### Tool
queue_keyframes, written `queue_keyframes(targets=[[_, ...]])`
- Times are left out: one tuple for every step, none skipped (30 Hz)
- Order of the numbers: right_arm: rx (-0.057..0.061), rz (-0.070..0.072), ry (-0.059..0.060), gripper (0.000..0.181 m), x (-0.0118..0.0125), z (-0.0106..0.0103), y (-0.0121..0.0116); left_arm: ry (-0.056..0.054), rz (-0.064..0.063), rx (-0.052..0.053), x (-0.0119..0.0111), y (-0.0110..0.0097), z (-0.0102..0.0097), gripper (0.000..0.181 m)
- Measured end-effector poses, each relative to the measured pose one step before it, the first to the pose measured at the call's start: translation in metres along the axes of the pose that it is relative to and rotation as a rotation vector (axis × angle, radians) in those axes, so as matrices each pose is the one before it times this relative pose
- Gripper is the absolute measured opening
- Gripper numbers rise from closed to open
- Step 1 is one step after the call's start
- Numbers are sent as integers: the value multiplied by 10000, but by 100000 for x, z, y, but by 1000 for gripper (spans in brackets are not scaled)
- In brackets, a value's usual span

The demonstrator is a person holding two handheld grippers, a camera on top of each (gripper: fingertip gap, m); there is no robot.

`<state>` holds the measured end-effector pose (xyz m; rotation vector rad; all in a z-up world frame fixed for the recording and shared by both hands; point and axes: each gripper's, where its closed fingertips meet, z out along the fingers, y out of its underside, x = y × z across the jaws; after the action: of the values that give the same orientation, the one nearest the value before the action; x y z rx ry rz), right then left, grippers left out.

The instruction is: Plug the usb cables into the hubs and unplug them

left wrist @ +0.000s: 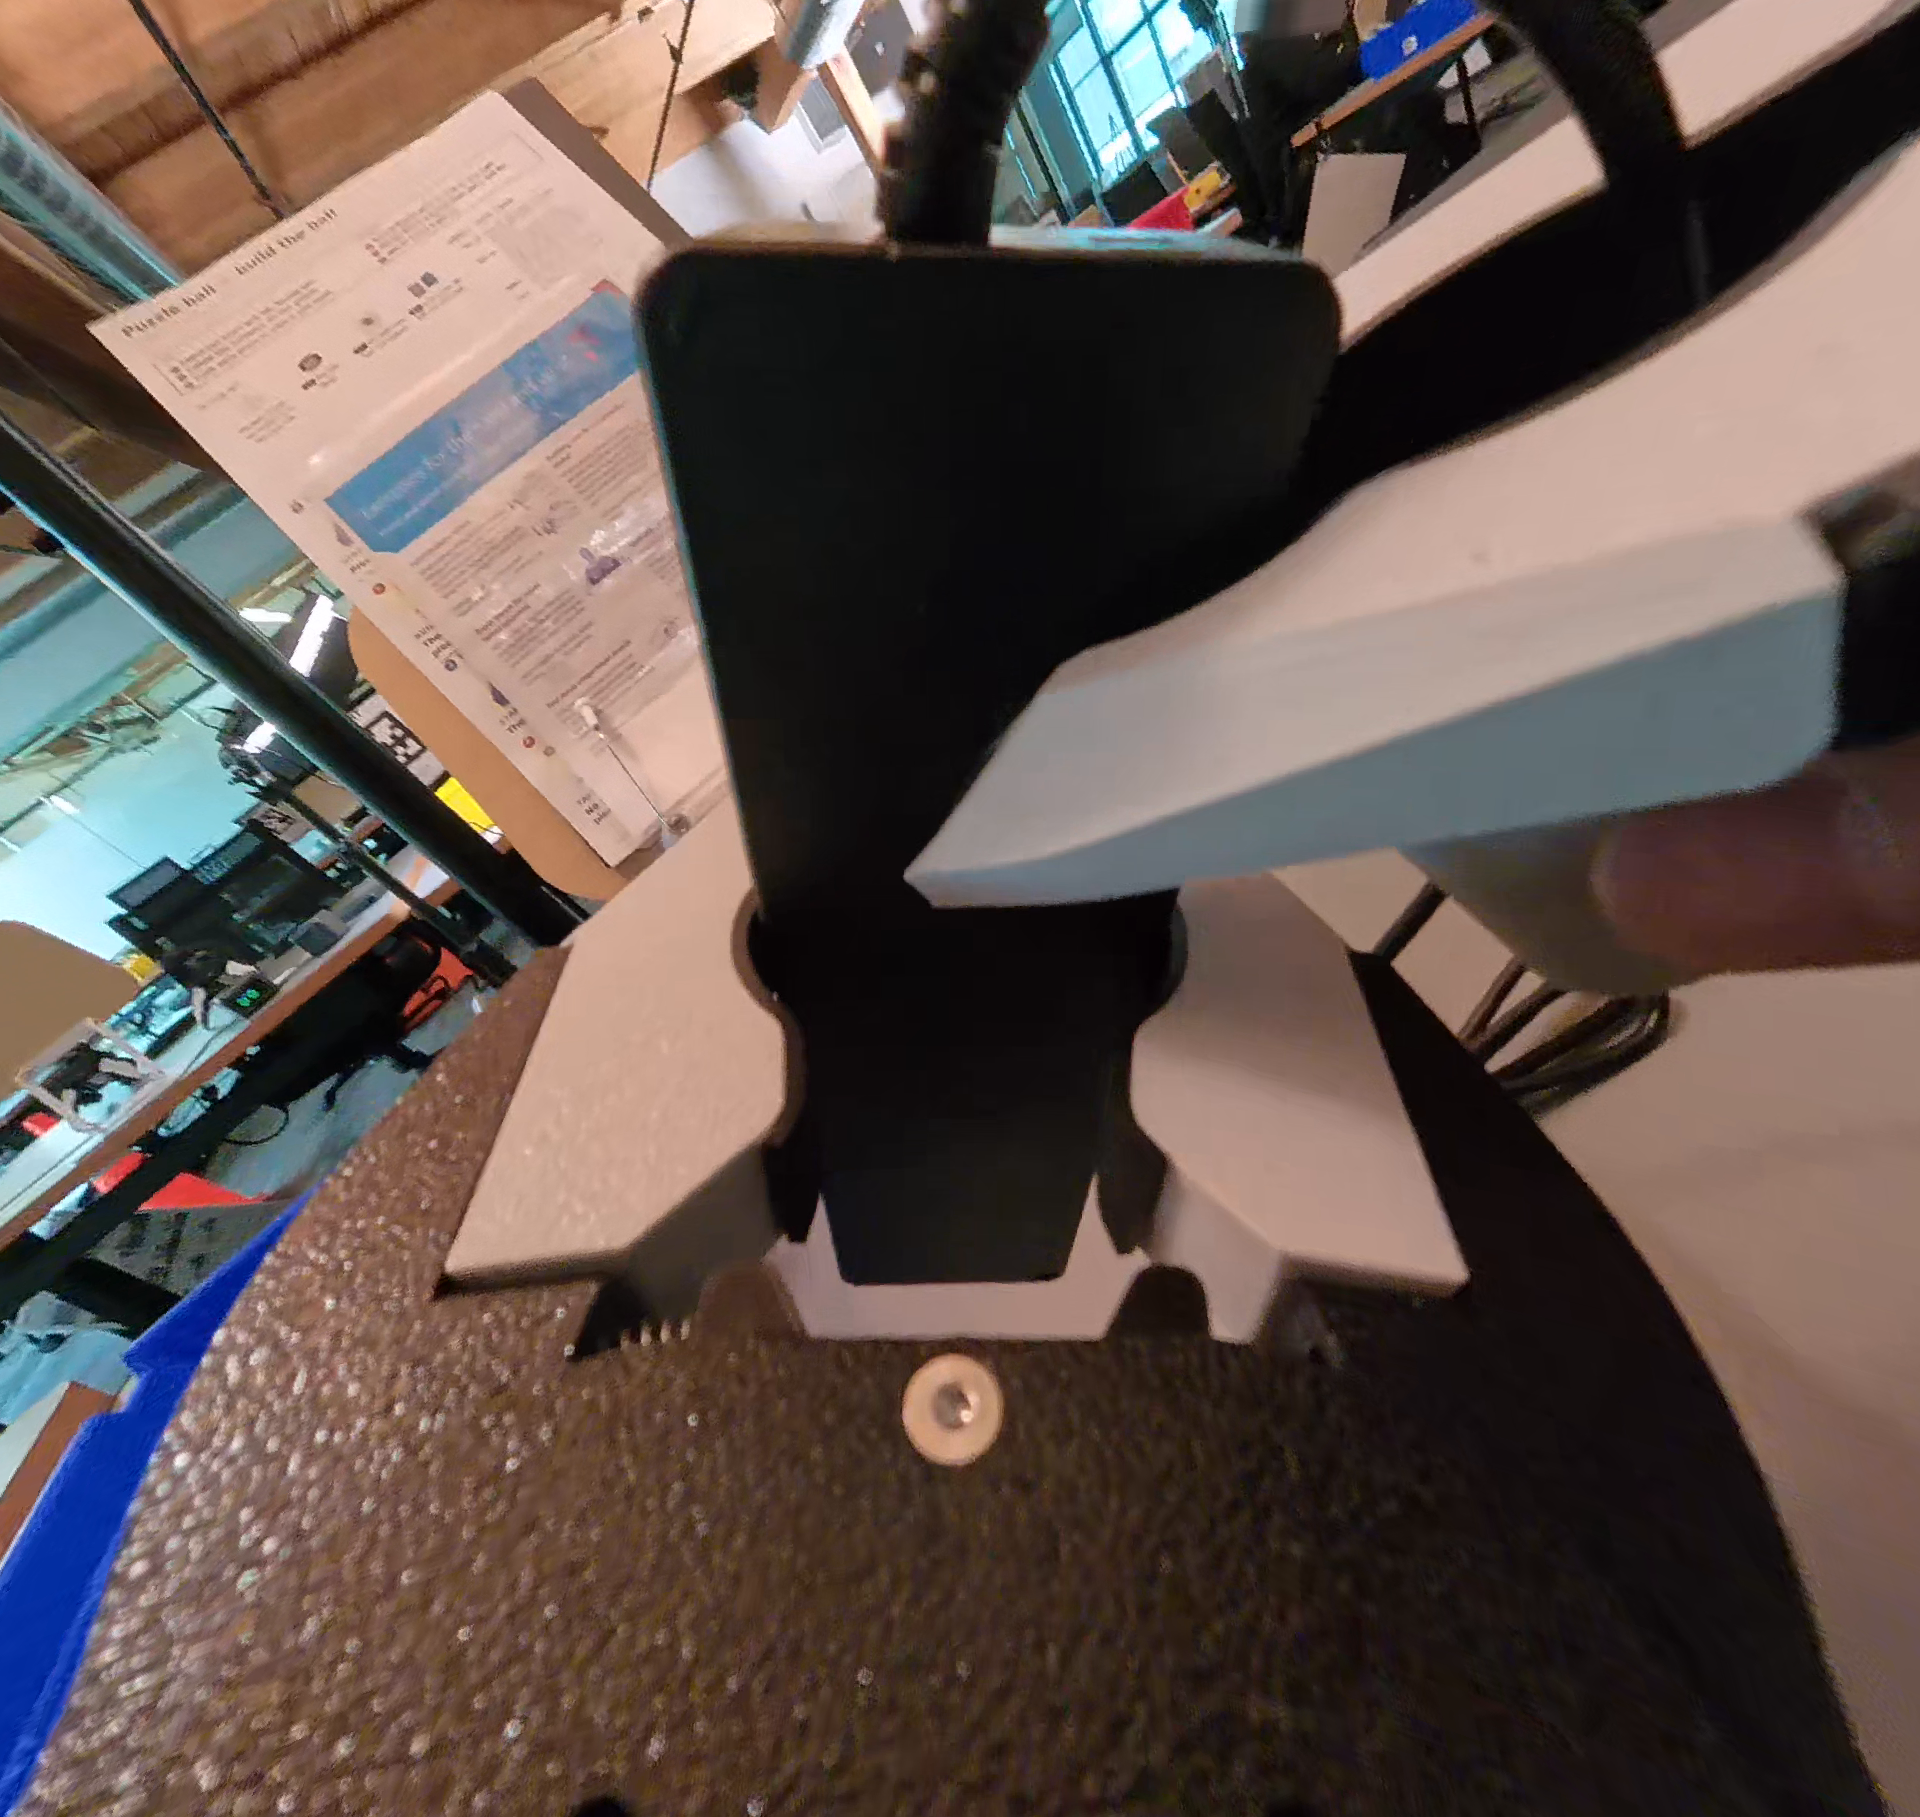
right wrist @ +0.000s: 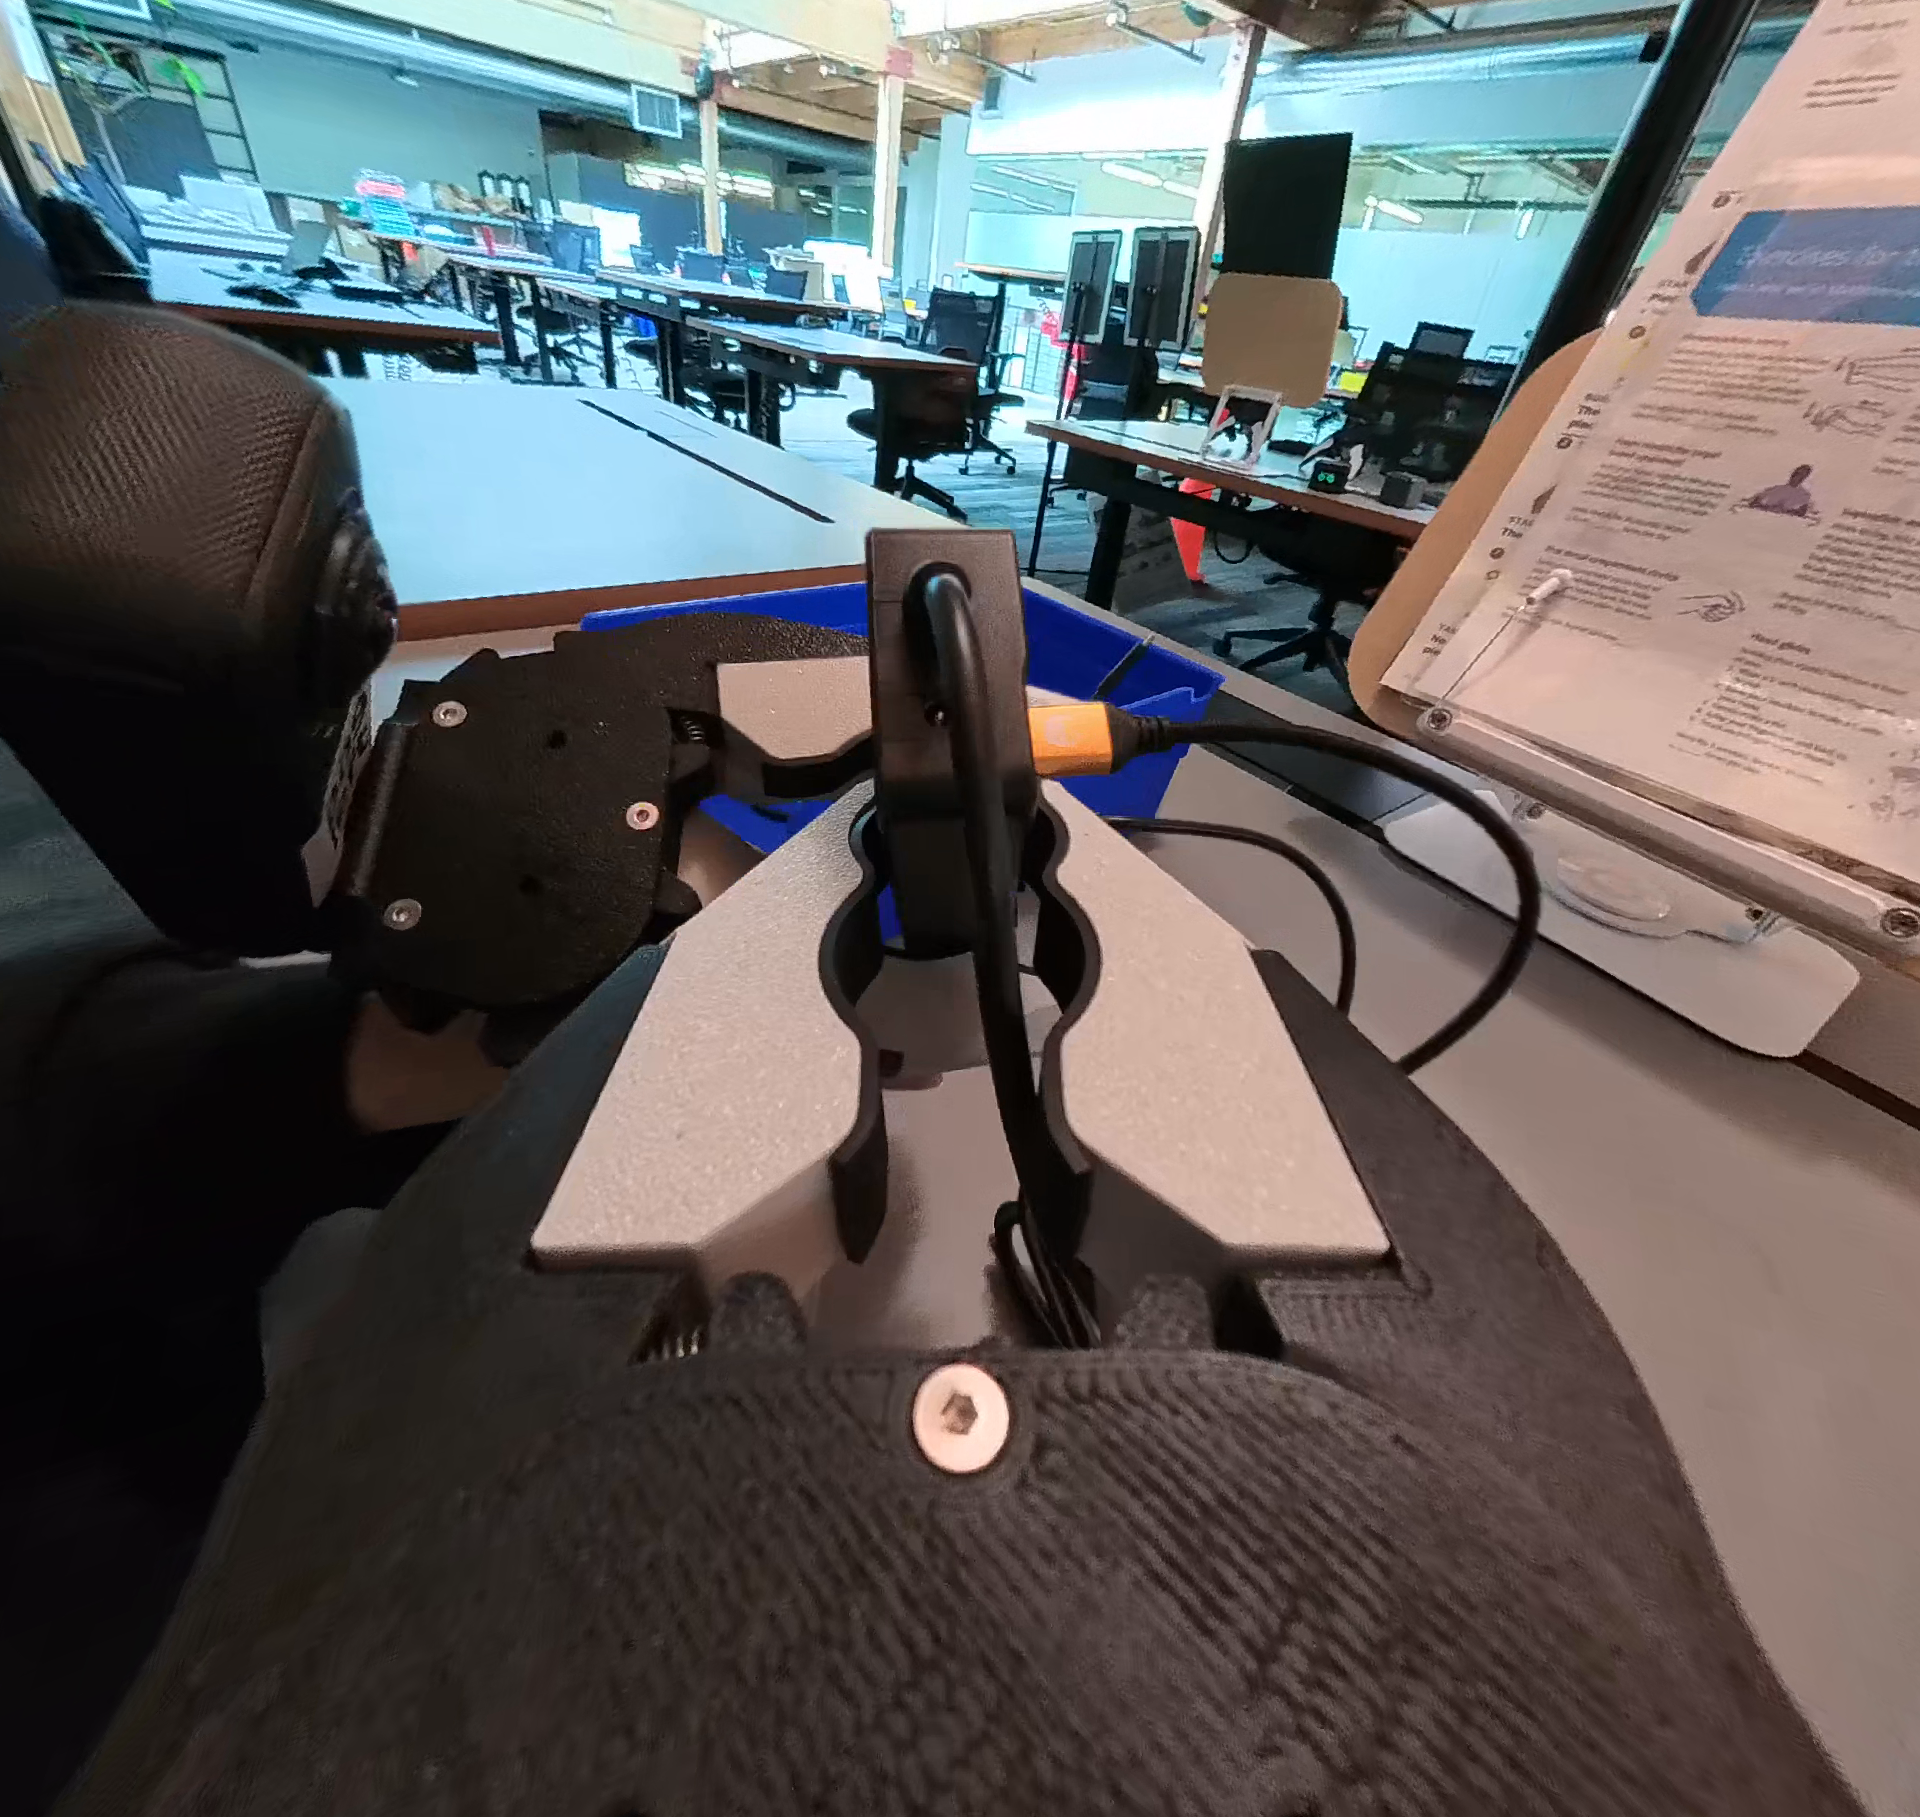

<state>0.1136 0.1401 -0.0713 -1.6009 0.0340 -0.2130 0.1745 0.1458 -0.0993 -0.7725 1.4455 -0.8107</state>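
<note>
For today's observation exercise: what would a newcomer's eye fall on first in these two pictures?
The black hub, held upright mid-frame by the left gripper, with the right gripper closing around its lower end. Next, the orange plug seated in the hub's right side, in front of the blue bin.

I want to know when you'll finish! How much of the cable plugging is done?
Done: one orange plug sits in the black hub. In hand: left gripper and right gripper both clamp that hub. Left: pulling the plug out; other cables or hubs aren't in view.
</note>
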Motion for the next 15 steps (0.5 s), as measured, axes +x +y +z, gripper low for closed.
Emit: queue_keyframes(targets=[[-2, -73, 116, 23, -16, 36, 76, 57, 11, -81, 53, 147, 41, 61], [-36, -104, 98, 23, -22, 39, 99, 33, 38, -46, 38, 135, 28, 61], [-26, -11, 53, 23, -48, 52, 67, 28, -12, 23, 14, 84, 5, 60], [-17, 57, 12, 23, -58, 44, 48, 18, -39, 32, 13, 62, 21, 60], [-5, 62, 0, 23, -47, 39, 55, 11, -17, -49, 27, 149, 66, 60], [-46, -17, 5, 23, -15, 46, 129, 56, -31, -130, 92, 238, 118, 60], [-88, -30, 31, 23, 47, 40, 188, 102, -57, -109, 148, 222, 121, 60], [-65, 54, 15, 23, 33, 38, 134, 86, -78, -23, 112, 146, 82, 60], [-50, 65, -27, 23, -23, 51, 113, 124, -64, -39, 124, 196, 59, 61], [-79, 14, -76, 23, -105, 72, 154, 91, -32, -75, 52, 246, 54, 61], [-69, 5, -129, 24, -193, 94, 126, 59, -50, -28, 11, 199, 48, 60], [-47, -9, -180, 26, -265, 83, 54, 61, -149, 29, 14, 117, 30, 60], [8, -1, -135, 27, -191, 42, -45, 66, -212, -6, -7, 126, 55, 60], [171, -58, -133, 31, -138, -84, -344, 259, -296, -149, 175, 282, 120, 60], [148, -205, -254, 37, -265, -159, -457, 491, -480, -134, 373, 279, 134, 61]])
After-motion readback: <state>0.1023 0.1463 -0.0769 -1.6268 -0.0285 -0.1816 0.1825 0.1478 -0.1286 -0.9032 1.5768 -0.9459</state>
